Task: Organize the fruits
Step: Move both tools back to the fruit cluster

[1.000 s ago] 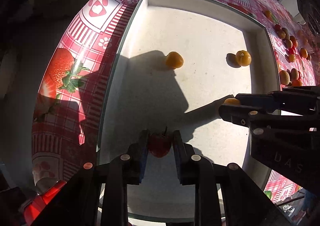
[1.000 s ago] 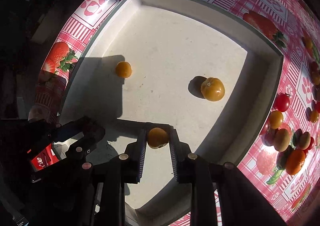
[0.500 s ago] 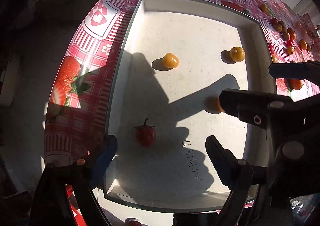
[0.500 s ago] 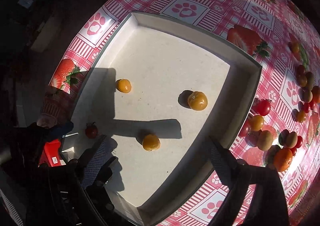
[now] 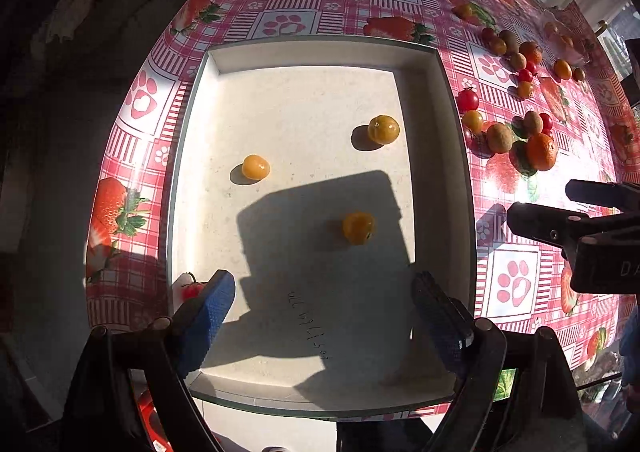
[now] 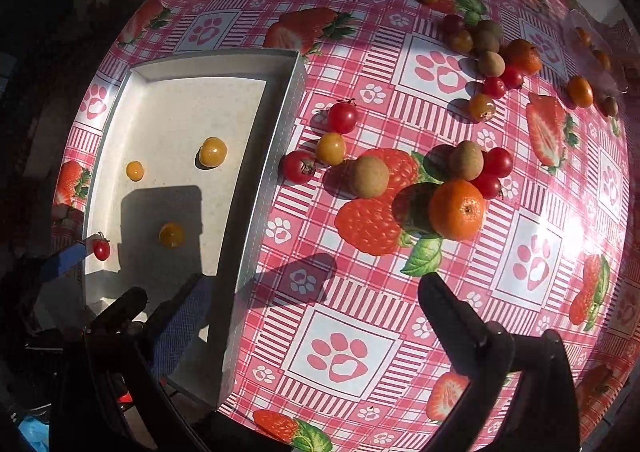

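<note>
Both grippers, left [image 5: 324,312] and right [image 6: 316,312], hang with jaws apart and empty. Four fruits lie in the tray [image 6: 280,123]; the pile [image 6: 456,207] waits at two o'clock. The red tomato [image 6: 101,249] seems near the left jaw; a nudge could roll it.

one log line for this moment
left gripper: open, empty | right gripper: open, empty | shallow white tray: three yellow tomatoes, one small red tomato
</note>
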Action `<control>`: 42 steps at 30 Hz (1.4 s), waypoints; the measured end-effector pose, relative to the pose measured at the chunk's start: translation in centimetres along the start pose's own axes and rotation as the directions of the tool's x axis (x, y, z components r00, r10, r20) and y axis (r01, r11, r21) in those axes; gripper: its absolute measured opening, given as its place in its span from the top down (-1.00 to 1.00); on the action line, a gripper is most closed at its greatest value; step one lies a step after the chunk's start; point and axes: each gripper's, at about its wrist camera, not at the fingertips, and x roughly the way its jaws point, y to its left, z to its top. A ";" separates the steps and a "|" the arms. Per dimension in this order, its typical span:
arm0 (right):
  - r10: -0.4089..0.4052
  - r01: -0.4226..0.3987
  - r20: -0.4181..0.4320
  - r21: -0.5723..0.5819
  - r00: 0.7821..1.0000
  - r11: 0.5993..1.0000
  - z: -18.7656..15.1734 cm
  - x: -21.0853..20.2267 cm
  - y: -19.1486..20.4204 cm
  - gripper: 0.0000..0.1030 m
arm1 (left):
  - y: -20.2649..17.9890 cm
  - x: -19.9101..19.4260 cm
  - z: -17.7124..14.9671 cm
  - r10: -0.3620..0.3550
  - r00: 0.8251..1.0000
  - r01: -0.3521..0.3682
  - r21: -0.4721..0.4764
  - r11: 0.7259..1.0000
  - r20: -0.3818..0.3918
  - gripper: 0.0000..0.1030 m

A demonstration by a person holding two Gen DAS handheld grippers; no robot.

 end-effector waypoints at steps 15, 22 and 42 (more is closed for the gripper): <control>-0.027 0.026 0.000 0.224 1.000 0.974 -2.4 -1.2 -11.4 -1.00 | -6.1 -1.8 5.6 -0.067 0.995 0.056 0.155 0.986 0.068 -0.76; -0.009 -0.005 0.053 0.258 0.999 0.966 -0.1 -3.3 -15.1 -1.00 | -9.3 -1.3 9.2 -0.061 0.993 0.039 0.213 0.976 0.096 -0.76; 0.023 -0.037 0.070 0.217 0.997 0.975 8.9 -0.9 -15.0 -0.62 | -13.3 6.9 14.2 0.048 0.998 -0.054 0.262 0.963 0.028 -0.76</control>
